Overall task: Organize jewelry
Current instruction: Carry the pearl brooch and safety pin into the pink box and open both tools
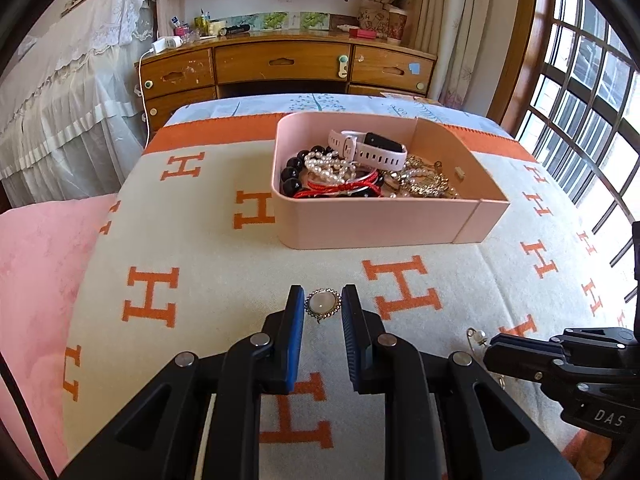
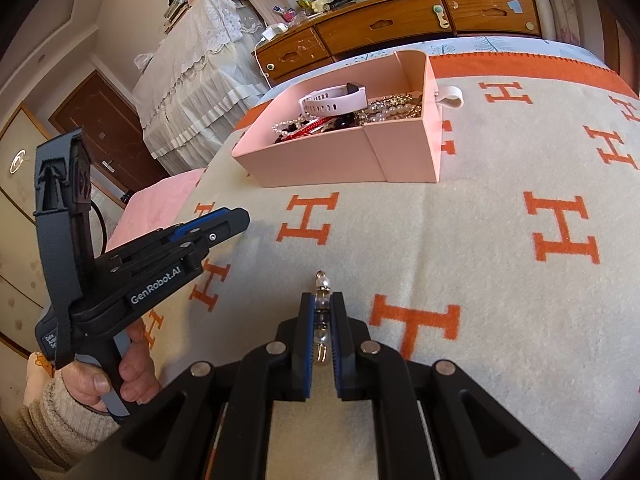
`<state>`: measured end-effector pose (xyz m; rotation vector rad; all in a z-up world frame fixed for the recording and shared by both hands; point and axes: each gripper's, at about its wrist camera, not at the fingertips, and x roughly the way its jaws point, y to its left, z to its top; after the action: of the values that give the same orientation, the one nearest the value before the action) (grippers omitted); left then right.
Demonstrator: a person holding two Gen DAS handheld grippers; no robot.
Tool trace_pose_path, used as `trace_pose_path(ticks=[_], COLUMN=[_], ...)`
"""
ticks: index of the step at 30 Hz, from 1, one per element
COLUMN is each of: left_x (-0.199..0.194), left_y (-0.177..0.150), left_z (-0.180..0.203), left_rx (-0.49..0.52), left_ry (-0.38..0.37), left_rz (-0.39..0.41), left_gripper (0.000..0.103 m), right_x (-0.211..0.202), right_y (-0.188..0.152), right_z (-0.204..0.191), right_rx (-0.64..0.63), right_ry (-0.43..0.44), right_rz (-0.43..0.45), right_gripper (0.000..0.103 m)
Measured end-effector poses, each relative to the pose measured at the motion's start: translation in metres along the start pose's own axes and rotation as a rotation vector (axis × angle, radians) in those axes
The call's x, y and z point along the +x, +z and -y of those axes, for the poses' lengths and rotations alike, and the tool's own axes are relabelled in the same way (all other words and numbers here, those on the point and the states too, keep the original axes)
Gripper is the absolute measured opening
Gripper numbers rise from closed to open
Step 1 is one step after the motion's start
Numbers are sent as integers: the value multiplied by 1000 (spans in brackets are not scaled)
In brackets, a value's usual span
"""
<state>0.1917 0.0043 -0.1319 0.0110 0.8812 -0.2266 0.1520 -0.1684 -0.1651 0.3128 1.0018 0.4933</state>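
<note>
Left gripper (image 1: 322,305): jaws narrow, flanking the brooch (image 1: 323,303) on the blanket (image 1: 200,220); contact unclear.
Right gripper (image 2: 321,312): clamped on a pearl pin (image 2: 322,300).
Box (image 1: 380,222): ahead on the blanket, well apart (already heaped with jewelry).
Risk, brooch: thin and flat, so pads may pinch blanket or skid off its rim.
Risk, pin: slim, could pivot or slip during carry.

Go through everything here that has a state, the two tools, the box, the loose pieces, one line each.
Left tool: shut on the brooch.
Brooch: on the blanket, pinched between the pads.
Right tool: shut on the pearl pin.
Pearl pin: gripped, tip poking out ahead.
Box: open, jewelry piled inside.
Watch: on top of the pile.
</note>
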Motion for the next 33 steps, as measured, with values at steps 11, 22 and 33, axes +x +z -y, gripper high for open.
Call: trace_pose_path(ticks=[11, 22, 33], left_x=[-43, -9, 36], left_y=[31, 87, 91], left_z=[16, -7, -6], left_rx=[16, -112, -130], left_ry=[-73, -106, -97], left_rz=[79, 34, -39], left_gripper=[17, 17, 22], right_x=[-43, -44, 11], right_y=[29, 107, 119], right_z=[-6, 27, 38], right_rx=[6, 240, 335], right_ry=[54, 144, 152], right_rz=[132, 225, 126], right_gripper=[7, 7, 8])
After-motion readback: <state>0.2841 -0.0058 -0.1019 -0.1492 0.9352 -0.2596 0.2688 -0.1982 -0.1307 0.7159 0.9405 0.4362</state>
